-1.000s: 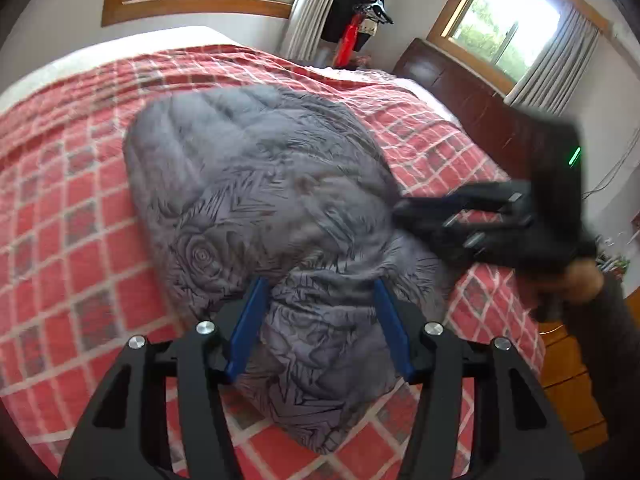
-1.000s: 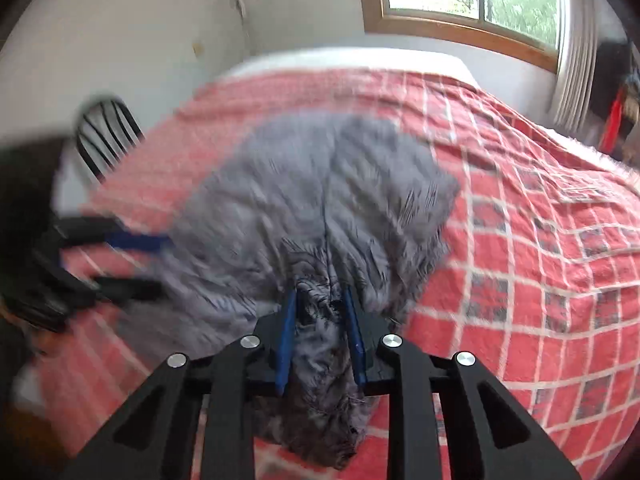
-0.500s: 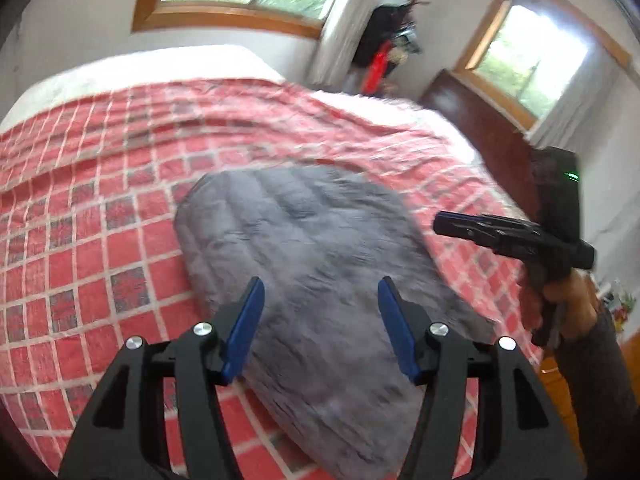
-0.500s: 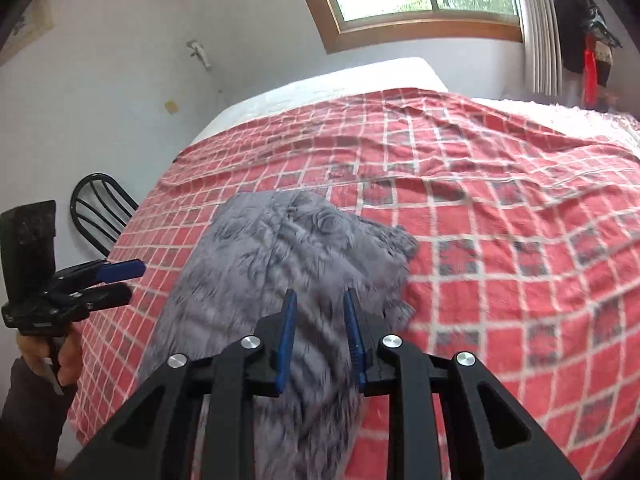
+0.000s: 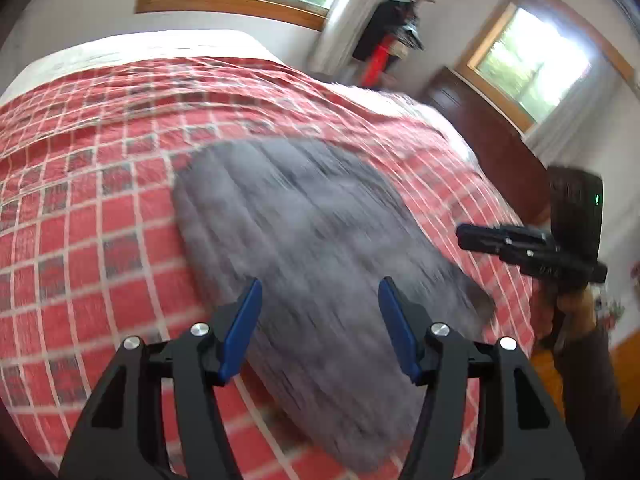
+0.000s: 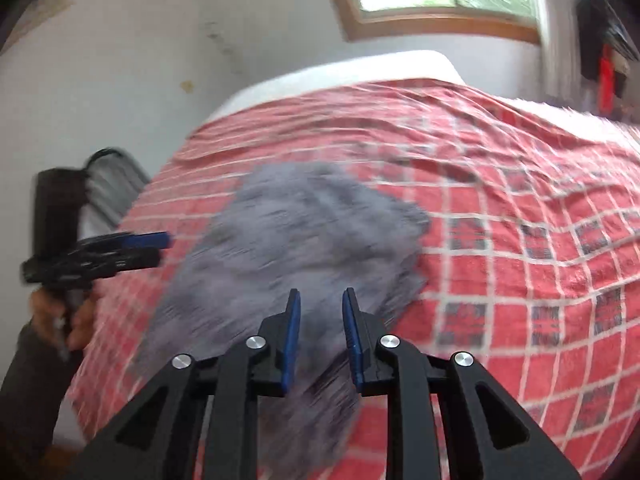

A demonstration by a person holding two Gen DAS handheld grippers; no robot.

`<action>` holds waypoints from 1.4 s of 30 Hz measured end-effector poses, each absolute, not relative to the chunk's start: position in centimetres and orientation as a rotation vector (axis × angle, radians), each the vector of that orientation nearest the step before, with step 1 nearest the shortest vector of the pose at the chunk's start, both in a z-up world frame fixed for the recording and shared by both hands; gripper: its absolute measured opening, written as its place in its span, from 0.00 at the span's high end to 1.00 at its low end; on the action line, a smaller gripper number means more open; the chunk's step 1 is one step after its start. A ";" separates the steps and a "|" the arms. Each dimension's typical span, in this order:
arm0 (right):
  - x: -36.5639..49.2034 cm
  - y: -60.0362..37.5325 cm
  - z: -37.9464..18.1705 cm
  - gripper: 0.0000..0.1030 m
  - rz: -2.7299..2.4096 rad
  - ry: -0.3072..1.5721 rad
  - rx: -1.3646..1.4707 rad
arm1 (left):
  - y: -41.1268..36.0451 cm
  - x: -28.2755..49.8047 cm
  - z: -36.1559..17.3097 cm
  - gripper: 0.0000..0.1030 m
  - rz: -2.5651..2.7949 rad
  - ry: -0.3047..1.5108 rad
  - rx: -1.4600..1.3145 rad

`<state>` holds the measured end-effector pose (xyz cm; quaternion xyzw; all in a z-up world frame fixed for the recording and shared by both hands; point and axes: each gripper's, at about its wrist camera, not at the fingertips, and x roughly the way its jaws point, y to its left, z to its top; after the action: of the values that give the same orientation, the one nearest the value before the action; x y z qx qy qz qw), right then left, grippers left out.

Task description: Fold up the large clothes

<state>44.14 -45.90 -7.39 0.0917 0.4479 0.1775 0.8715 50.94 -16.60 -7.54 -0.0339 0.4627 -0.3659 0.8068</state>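
Red checked bed [image 5: 100, 248] | grey garment [image 5: 320, 248] blurred | left tool [image 5: 320, 320] spread, empty | right tool [image 6: 320, 332] slightly apart, empty

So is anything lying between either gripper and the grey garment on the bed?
Nothing visible: the grey garment lies alone on the red checked bedspread, with the left gripper and right gripper held above it, jaws empty.

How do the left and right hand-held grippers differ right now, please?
The left hand-held gripper has its blue fingers spread wide; the right hand-held gripper keeps only a narrow gap. The left is at the grey quilted jacket's left side, the right at the opposite side. Both are empty, above the jacket on the red checked bedspread.
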 end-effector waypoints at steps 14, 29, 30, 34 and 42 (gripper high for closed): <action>41.0 -47.3 -9.1 0.63 0.288 1.025 0.239 | -14.0 45.9 -7.9 0.10 -0.752 1.008 -0.102; 45.9 -54.8 -13.4 0.07 0.438 1.049 0.829 | -12.6 45.5 -12.3 0.08 -0.719 1.109 -0.217; 46.3 -54.9 -13.7 0.07 0.449 1.049 0.845 | -12.5 45.6 -12.4 0.08 -0.727 1.108 -0.234; 48.4 -54.5 -15.0 0.07 0.463 1.074 0.834 | -12.7 46.3 -13.0 0.08 -0.740 1.119 -0.289; 51.0 -53.0 -16.9 0.07 0.468 1.095 0.809 | -14.3 48.1 -14.0 0.05 -0.756 1.140 -0.288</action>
<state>51.00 -52.98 -16.95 0.3707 0.5013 0.2141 0.7520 48.14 -14.30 -13.97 -0.1326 0.5246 -0.3479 0.7656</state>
